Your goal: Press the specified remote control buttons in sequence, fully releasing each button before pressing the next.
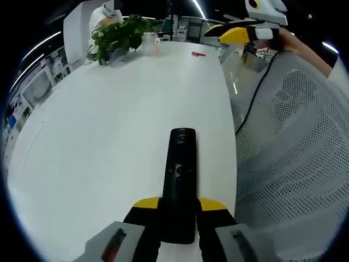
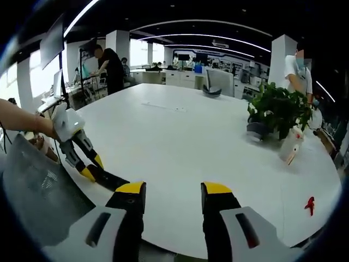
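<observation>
A long black remote control (image 1: 180,174) lies lengthwise between my left gripper's (image 1: 179,205) yellow-tipped jaws, which are shut on its near end, above the white table (image 1: 109,136). In the right gripper view the left gripper (image 2: 94,173) comes in from the left by the table's near edge, with the remote (image 2: 113,180) sticking out of it. My right gripper (image 2: 173,192) stands open over the table's near edge, with nothing between its jaws. It also shows high at the right of the left gripper view, where the right gripper (image 1: 226,34) is held off the table's side.
A potted plant (image 1: 117,35) (image 2: 278,109) stands at one end of the table, with a small white object (image 2: 292,144) and a small red thing (image 1: 198,54) (image 2: 311,204) near it. A mesh chair (image 1: 294,153) (image 2: 32,185) sits beside the table. People stand in the office behind.
</observation>
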The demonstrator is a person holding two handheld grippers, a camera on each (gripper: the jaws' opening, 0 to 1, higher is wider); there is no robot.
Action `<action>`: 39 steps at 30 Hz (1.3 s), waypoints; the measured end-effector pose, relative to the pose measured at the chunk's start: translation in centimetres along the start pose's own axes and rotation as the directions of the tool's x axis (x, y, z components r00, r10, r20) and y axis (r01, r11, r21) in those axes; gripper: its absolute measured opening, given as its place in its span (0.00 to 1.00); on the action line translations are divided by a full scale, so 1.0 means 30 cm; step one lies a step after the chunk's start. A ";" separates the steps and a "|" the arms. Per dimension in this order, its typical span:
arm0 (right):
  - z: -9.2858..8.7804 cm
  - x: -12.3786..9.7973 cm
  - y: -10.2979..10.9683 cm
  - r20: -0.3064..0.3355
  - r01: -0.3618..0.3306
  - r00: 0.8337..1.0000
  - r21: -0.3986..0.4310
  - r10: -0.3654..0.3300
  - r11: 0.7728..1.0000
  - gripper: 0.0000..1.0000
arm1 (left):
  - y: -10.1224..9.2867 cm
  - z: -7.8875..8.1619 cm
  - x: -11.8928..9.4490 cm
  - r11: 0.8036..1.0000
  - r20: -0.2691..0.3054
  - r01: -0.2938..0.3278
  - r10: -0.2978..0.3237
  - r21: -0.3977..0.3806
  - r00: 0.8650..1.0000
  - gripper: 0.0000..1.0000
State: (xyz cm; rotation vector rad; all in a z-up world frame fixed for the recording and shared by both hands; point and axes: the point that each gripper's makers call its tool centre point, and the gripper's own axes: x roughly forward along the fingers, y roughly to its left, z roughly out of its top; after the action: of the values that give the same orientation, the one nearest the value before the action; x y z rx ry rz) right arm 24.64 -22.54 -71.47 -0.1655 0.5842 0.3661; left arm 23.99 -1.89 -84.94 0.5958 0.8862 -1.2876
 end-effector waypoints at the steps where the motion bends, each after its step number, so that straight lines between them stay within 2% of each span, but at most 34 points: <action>1: 0.000 0.000 0.000 0.000 0.001 1.000 -0.001 -0.001 1.000 0.41 | -0.004 0.000 0.000 1.000 0.001 0.002 -0.002 -0.004 1.000 0.25; 13: -0.010 0.005 0.010 -0.020 -0.011 1.000 -0.017 0.010 1.000 0.39 | -0.035 0.004 0.004 0.999 0.045 0.013 -0.011 -0.046 0.999 0.25; 22: -0.022 0.010 0.020 -0.043 -0.022 0.999 -0.037 0.021 0.999 0.37 | -0.041 0.011 0.009 0.999 0.054 0.019 -0.017 -0.040 0.998 0.25; 27: -0.025 0.013 0.027 -0.052 -0.030 0.998 -0.051 0.027 0.998 0.37 | -0.045 0.020 0.015 1.000 0.065 0.018 -0.016 -0.025 0.998 0.25; 31: -0.026 0.013 0.029 -0.057 -0.036 0.998 -0.051 0.033 0.998 0.35 | -0.048 0.021 0.019 1.000 0.058 0.009 -0.010 0.015 0.998 0.25; 34: -0.032 0.016 0.041 -0.067 -0.056 0.996 -0.056 0.052 0.997 0.32 | -0.051 0.016 0.019 0.997 0.046 -0.002 -0.002 0.079 0.999 0.25; 39: -0.045 0.022 0.076 -0.093 -0.107 0.991 -0.074 0.100 0.992 0.29 | -0.050 0.014 0.018 0.997 0.057 0.008 -0.012 0.081 0.998 0.25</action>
State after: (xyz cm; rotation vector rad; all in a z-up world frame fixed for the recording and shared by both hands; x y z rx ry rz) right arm 23.60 -20.59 -73.06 -0.2287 0.6680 0.4846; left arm 22.65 -2.84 -85.02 0.6152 0.7939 -1.3480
